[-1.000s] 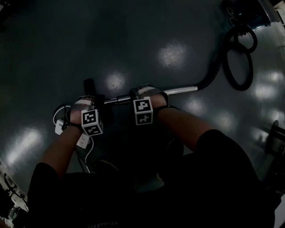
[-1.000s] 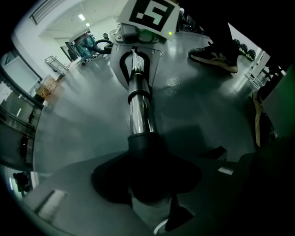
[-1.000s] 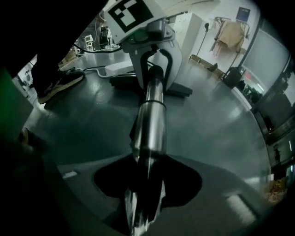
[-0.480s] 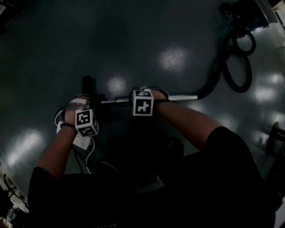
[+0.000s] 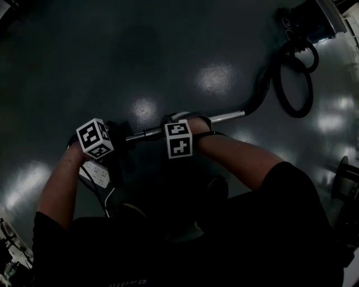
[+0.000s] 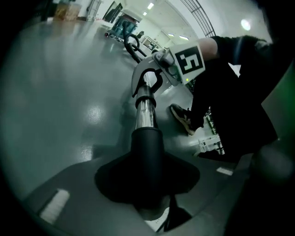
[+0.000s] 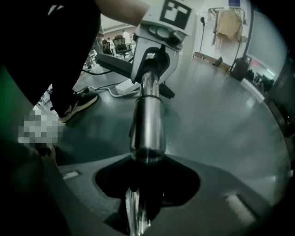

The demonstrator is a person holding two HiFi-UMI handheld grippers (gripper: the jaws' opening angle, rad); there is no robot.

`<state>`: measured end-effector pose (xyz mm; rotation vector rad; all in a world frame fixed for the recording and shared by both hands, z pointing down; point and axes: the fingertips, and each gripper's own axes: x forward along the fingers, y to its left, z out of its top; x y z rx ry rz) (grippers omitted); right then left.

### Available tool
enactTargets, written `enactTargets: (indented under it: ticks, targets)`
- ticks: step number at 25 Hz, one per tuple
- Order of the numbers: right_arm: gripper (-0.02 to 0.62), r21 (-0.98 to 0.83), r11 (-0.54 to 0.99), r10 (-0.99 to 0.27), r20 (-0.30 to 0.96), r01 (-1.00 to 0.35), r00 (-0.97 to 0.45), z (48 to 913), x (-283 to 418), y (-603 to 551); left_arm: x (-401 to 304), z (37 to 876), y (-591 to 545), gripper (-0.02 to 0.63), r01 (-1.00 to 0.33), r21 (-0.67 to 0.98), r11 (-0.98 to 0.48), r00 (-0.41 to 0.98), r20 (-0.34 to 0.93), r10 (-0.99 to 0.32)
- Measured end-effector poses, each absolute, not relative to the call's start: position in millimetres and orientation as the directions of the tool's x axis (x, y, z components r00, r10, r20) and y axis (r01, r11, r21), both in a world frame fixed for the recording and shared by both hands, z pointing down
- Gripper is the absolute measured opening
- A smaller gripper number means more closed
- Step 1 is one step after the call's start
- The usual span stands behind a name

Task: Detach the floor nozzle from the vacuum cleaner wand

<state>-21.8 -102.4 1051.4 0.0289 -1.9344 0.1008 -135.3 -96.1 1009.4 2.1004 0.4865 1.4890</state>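
The chrome wand (image 5: 224, 117) runs from the black hose across to both grippers. My right gripper (image 5: 180, 126) is shut on the chrome wand (image 7: 147, 115), which passes straight between its jaws. My left gripper (image 5: 111, 139) grips the black nozzle neck (image 6: 147, 154), where the chrome tube (image 6: 145, 110) enters it. Its jaws have just been closing, with that neck between them. In the left gripper view the right gripper (image 6: 150, 80) clasps the tube further along. The left gripper (image 7: 154, 57) shows at the wand's far end in the right gripper view. The nozzle head is hidden in the dark.
The black hose (image 5: 294, 78) loops on the shiny floor at upper right and leads to the vacuum body (image 5: 311, 17). A white power strip (image 5: 95, 174) with cables lies under the left hand. The person's shoe (image 6: 184, 117) stands close by.
The left hand has risen and rolled, so its marker cube has moved up and to the left. The wand's near end has lifted with it. The right hand has shifted only slightly.
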Motion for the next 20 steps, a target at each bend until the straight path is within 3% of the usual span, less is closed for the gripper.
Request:
enactTargets:
  ticks: [3, 5, 7, 9, 11, 15, 20]
  targets:
    - [0.143, -0.121, 0.989, 0.079, 0.921, -0.088, -0.382, 1049, -18, -100, -130, 1012, -105, 0.153, 0.050, 0.385, -0.921, 0.337, 0.862, 0.379]
    - [0.141, -0.159, 0.980, 0.101, 0.914, -0.120, -0.393, 1046, -13, -104, -127, 1012, -126, 0.153, 0.155, 0.096, -0.983, 0.300, 0.944, 0.140]
    - [0.138, -0.185, 0.970, 0.108, 0.911, -0.161, -0.397, 1043, -8, -114, -123, 1008, -156, 0.154, 0.298, -0.252, -0.921, 0.259, 0.950, -0.176]
    - [0.138, -0.204, 0.960, 0.114, 0.911, -0.191, -0.397, 1040, -4, -121, -118, 1005, -176, 0.156, 0.363, -0.424, -0.830, 0.268, 0.901, -0.343]
    - [0.137, -0.207, 0.959, 0.116, 0.912, -0.196, -0.394, 1039, -1, -123, -114, 1006, -174, 0.147, 0.315, -0.367, -0.875, 0.299, 0.914, -0.276]
    - [0.137, -0.181, 0.968, 0.101, 0.914, -0.173, -0.392, 1038, -8, -115, -121, 1007, -149, 0.147, 0.220, -0.058, -0.974, 0.341, 0.940, 0.021]
    - [0.137, -0.088, 0.986, 0.031, 0.931, -0.141, -0.365, 1044, -14, -110, -130, 1005, -120, 0.150, 0.070, 0.362, -0.930, 0.346, 0.865, 0.363]
